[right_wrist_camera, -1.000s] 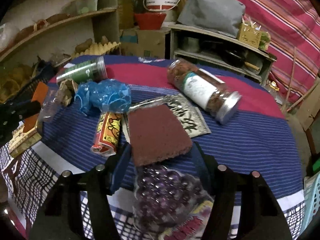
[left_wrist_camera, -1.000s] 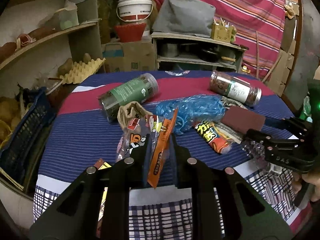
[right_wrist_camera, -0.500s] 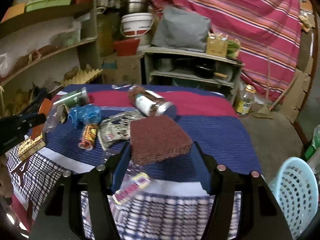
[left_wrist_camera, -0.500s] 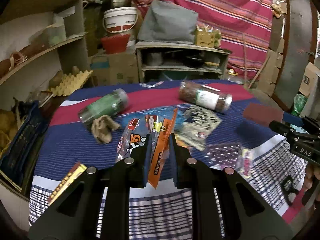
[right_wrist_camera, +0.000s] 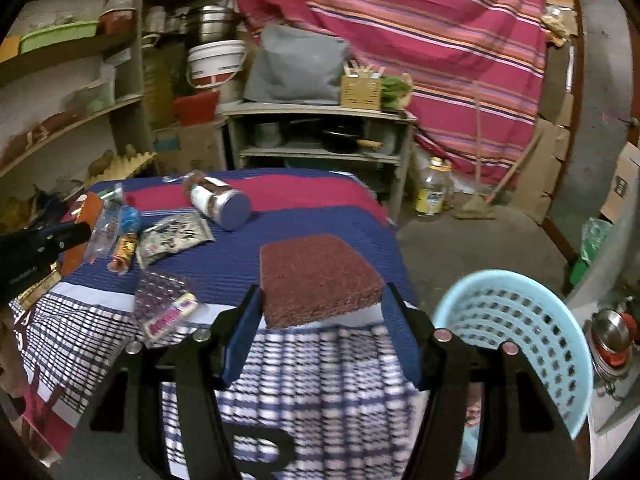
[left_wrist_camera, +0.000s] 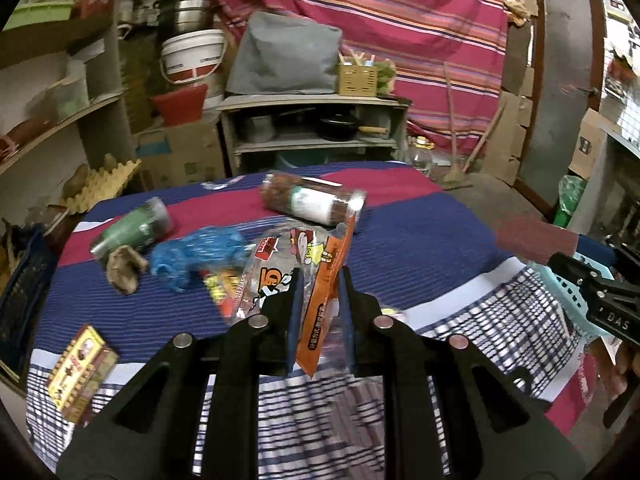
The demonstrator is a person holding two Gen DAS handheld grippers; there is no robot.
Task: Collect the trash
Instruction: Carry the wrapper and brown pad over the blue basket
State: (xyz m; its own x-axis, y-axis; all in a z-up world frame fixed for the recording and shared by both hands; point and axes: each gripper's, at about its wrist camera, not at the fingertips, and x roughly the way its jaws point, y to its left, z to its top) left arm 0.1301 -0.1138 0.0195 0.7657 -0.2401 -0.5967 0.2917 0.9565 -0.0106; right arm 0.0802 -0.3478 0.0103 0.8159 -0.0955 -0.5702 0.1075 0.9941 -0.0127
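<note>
Gripping an orange-edged snack wrapper (left_wrist_camera: 326,280) between its fingers, the left gripper (left_wrist_camera: 320,304) holds the packet upright above the near edge of the table (left_wrist_camera: 420,240), which is covered in a blue, red and checked cloth. The right gripper (right_wrist_camera: 322,312) is clamped on a reddish-brown scouring sponge (right_wrist_camera: 318,276), held flat above the table's right corner, just beside a light blue plastic basket (right_wrist_camera: 516,320) standing off the table's edge. On the cloth lie a crumpled blue plastic bag (left_wrist_camera: 196,256), a brown paper scrap (left_wrist_camera: 124,268), a green-labelled jar (left_wrist_camera: 132,232) and a white-labelled jar (left_wrist_camera: 312,200), both on their sides, a silvery printed packet (right_wrist_camera: 172,238), a purple snack packet (right_wrist_camera: 164,304) and a small yellow-red box (left_wrist_camera: 78,372) near the left corner.
</note>
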